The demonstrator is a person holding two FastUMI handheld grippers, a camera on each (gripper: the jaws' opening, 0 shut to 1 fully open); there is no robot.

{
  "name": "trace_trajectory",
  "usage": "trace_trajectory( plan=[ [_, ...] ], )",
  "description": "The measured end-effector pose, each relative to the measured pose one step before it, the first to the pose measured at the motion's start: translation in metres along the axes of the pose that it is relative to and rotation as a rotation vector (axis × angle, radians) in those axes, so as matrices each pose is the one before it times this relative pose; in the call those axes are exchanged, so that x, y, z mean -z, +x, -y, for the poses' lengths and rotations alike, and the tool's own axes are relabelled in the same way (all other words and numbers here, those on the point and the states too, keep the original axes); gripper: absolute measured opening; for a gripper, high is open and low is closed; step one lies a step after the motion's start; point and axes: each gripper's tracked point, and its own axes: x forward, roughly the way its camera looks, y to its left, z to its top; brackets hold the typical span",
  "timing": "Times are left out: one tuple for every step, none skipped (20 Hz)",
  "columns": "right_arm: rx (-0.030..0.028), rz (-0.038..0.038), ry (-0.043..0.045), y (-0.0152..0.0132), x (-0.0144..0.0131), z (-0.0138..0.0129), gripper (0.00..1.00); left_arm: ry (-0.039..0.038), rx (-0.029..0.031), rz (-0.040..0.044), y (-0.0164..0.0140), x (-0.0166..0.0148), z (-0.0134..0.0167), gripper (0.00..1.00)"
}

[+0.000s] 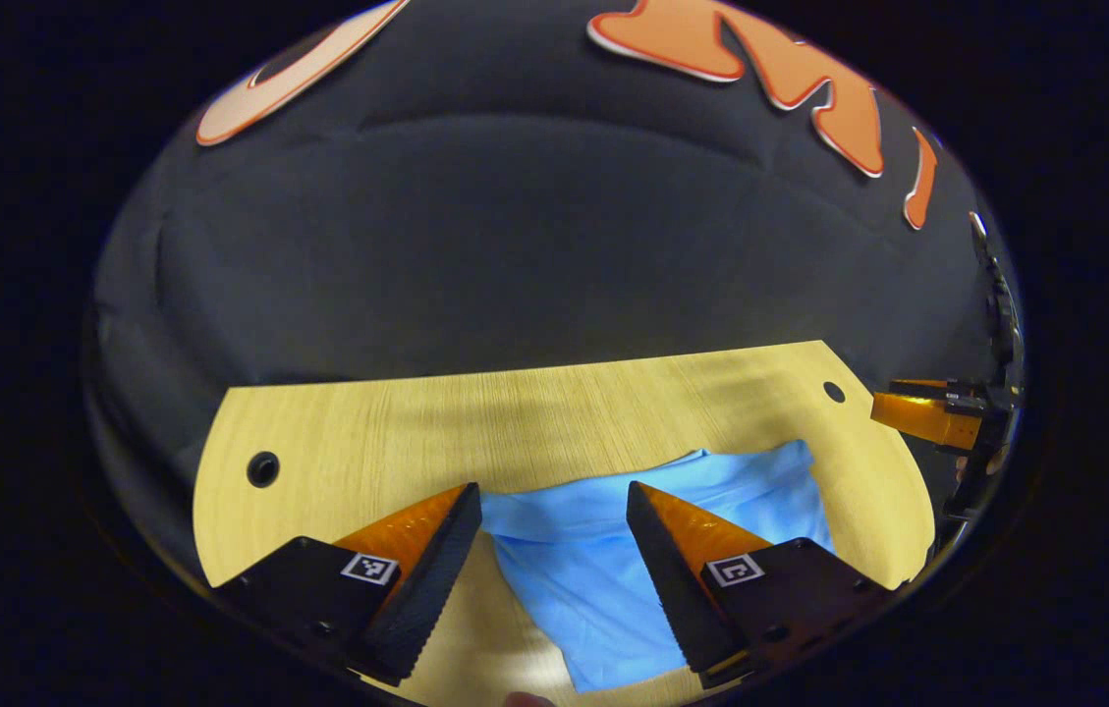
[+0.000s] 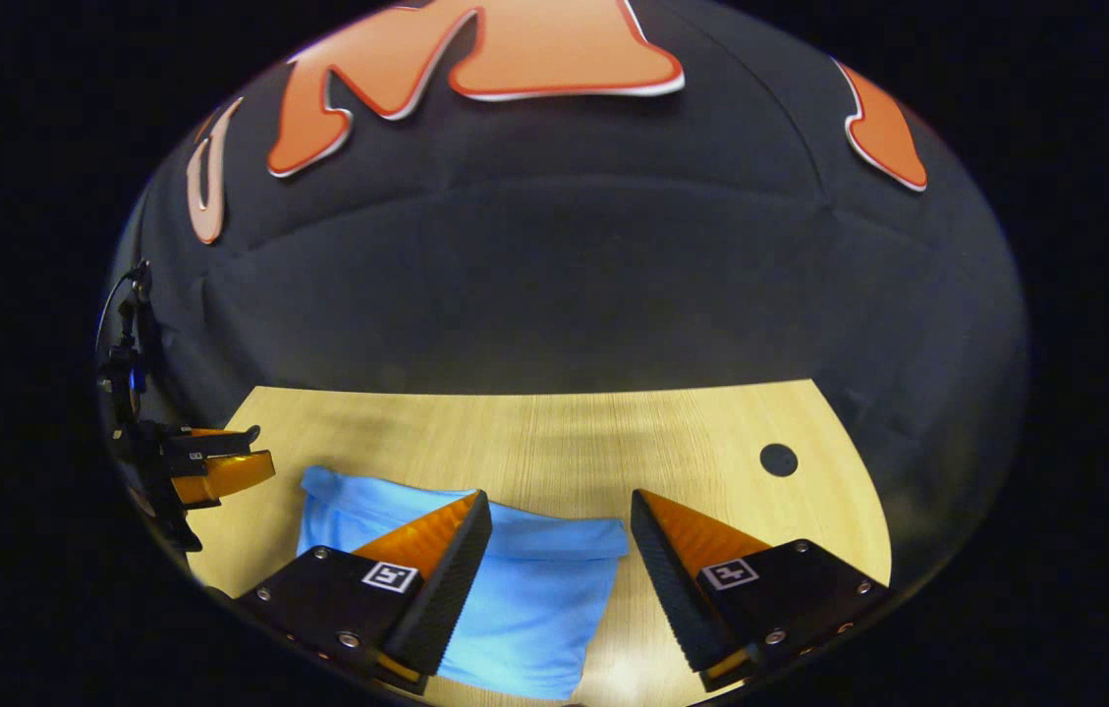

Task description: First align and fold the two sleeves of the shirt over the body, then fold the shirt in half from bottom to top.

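My left gripper [image 1: 554,506] spread wide, empty, above the shirt's left part. Blue shirt [image 1: 613,570] lies folded on the wooden table [image 1: 367,432], near its front edge. My right gripper [image 2: 559,511] wide too, empty, over the shirt's right edge.

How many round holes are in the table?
2: one hole near the table's far left corner, another hole near its far right corner. The shirt could hide more.

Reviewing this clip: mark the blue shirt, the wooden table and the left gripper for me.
blue shirt [image 1: 574,579], left gripper view, on the flat cloth between the fingers.
wooden table [image 2: 554,432], right gripper view, on bare top beyond the shirt.
left gripper [image 1: 554,565], left gripper view, midway between its open fingertips.
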Motion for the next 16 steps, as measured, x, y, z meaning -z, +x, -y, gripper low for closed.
trace_trajectory(
  plan=[
    [-0.01109, 0.01887, -0.00829, -0.01482, -0.00610, -0.00498, 0.91, 0.00669, -0.00109, 0.02593, -0.01637, -0.00416, 0.00663, 0.98],
    [-0.00927, 0.01872, -0.00904, -0.01483, -0.00358, -0.00531, 0.94, 0.00678, -0.00261, 0.02270, -0.01663, -0.00459, 0.00605, 0.98],
    [-0.00762, 0.01917, -0.00933, -0.01354, -0.00395, -0.00213, 0.95, 0.00966, -0.00353, 0.02625, -0.01790, -0.00385, 0.00348, 0.98],
    [-0.00579, 0.02002, -0.01112, -0.01499, -0.00067, 0.00000, 0.96, 0.01279, -0.00740, 0.02545, -0.01775, -0.00600, 0.00354, 0.98],
    [-0.00470, 0.02448, -0.01121, -0.01430, -0.00450, -0.00343, 0.96, 0.01331, -0.00406, 0.02930, -0.01484, -0.00622, 0.00500, 0.98],
    [-0.00050, 0.02232, -0.01369, -0.01567, -0.00392, -0.00083, 0.96, 0.00925, -0.00516, 0.02743, -0.01366, -0.00711, 0.00555, 1.00],
    [-0.00270, 0.02408, -0.01400, -0.01412, -0.00385, -0.00268, 0.96, 0.00619, -0.00388, 0.02643, -0.01289, -0.00659, 0.00685, 0.99],
    [0.00198, 0.01968, -0.01868, -0.01338, -0.00326, -0.00201, 0.96, 0.00542, -0.00574, 0.02664, -0.01255, -0.00641, 0.00537, 0.98],
    [0.00490, 0.02370, -0.01797, -0.01457, -0.00348, 0.00093, 0.96, 0.00984, -0.00939, 0.02728, -0.01346, -0.00512, 0.00499, 0.98],
    [0.01511, 0.03285, -0.01679, -0.01877, -0.00385, 0.00339, 0.96, 0.01218, -0.00354, 0.02761, -0.01298, -0.00551, 0.00669, 0.98],
    [0.01545, 0.03308, -0.00904, -0.01643, -0.00322, 0.00155, 0.96, 0.01259, -0.00395, 0.03374, -0.01835, -0.00632, 0.00637, 0.98],
    [0.00293, 0.02674, -0.01188, -0.01394, -0.00189, -0.00231, 0.96, 0.01599, -0.01120, 0.02772, -0.01707, -0.00627, 0.00487, 0.98],
    [0.00669, 0.01909, -0.01496, -0.01440, -0.00052, -0.00056, 0.96, 0.01331, -0.01375, 0.02755, -0.01357, -0.00450, 0.00307, 0.98],
    [0.00784, 0.02079, -0.01126, -0.01239, -0.00191, 0.00266, 0.96, 0.01100, -0.00966, 0.03301, -0.01486, -0.00644, 0.00307, 0.98],
    [0.00137, 0.01451, -0.00283, -0.01337, -0.00339, 0.00127, 0.96, 0.00635, -0.00973, 0.03370, -0.01757, -0.00904, 0.00184, 0.98],
    [-0.00131, 0.01526, 0.00840, -0.01311, -0.00304, 0.00002, 0.96, 0.00118, -0.00617, 0.03630, -0.01729, -0.00929, 0.00147, 0.98]
  ],
)
